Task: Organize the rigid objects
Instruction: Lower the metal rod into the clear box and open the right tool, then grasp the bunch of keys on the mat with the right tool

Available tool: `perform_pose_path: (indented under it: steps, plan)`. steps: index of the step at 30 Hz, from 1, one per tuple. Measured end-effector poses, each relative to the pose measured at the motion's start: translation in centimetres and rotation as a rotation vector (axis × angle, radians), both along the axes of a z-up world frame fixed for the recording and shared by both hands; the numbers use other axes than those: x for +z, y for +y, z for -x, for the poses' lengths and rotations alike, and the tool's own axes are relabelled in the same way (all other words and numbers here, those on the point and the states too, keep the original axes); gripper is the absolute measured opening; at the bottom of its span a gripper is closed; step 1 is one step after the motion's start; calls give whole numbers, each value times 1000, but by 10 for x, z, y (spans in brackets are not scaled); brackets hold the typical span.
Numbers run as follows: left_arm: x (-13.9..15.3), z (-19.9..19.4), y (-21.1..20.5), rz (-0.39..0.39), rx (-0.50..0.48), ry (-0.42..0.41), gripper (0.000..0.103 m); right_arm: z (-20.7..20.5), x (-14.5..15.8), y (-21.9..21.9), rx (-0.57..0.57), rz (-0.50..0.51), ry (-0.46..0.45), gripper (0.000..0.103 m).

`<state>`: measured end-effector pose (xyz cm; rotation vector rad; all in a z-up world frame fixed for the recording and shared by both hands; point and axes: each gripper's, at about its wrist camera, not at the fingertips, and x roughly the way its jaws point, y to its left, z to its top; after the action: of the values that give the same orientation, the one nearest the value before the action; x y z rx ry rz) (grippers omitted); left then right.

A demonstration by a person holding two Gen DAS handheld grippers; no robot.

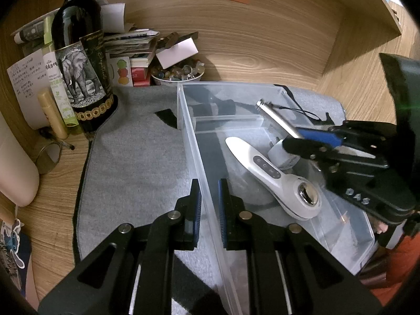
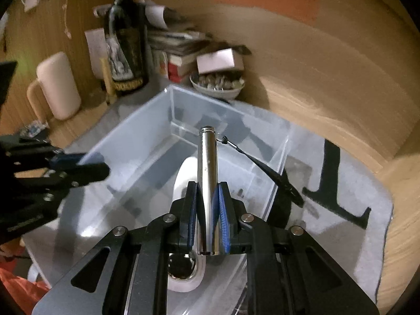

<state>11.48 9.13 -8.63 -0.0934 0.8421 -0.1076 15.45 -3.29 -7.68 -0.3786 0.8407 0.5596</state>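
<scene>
A clear plastic bin [image 1: 189, 120] [image 2: 136, 136] sits on a grey mat. My left gripper [image 1: 209, 207] is shut on the bin's near wall, one finger on each side of it. My right gripper [image 2: 207, 210] [image 1: 309, 141] is shut on a silver metal flashlight [image 2: 207, 162] [image 1: 278, 118] with a black wrist strap [image 2: 265, 168], held above the bin. A white handheld device [image 1: 273, 176] [image 2: 183, 181] with a chrome round head lies inside the bin, under the flashlight.
A dark wine bottle [image 1: 81, 60] [image 2: 126, 47], a lip balm tube [image 1: 52, 115], stacked books [image 1: 134, 52] and a bowl of stones [image 1: 178, 74] [image 2: 218, 84] stand at the back. A pink mug [image 2: 57, 86] is on the left. Wooden walls enclose the desk.
</scene>
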Motion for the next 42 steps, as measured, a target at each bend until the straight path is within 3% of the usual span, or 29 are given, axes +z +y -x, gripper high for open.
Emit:
perform_pose_path:
  steps: [10,15,21,25,31,36,42]
  plan:
    - [1,0,0,1,0,1,12,-1,-3,0,6,5,26,17]
    - [1,0,0,1,-1,2,12,1,2,-6,3,-34,22,37]
    - [1,0,0,2,-1,2,12,6,24,-21,-30,-84,-30,44]
    - [1,0,0,3,0,3,12,5,41,-42,-95,-108,-100,62]
    - [1,1,0,2,0,4,12,-5,53,-81,-238,-99,-147,67]
    - [1,2,1,1,0,3,12,-18,38,-107,-332,-72,-96,67]
    - [1,2,1,2,0,4,12,-31,0,-115,-346,-32,18,67]
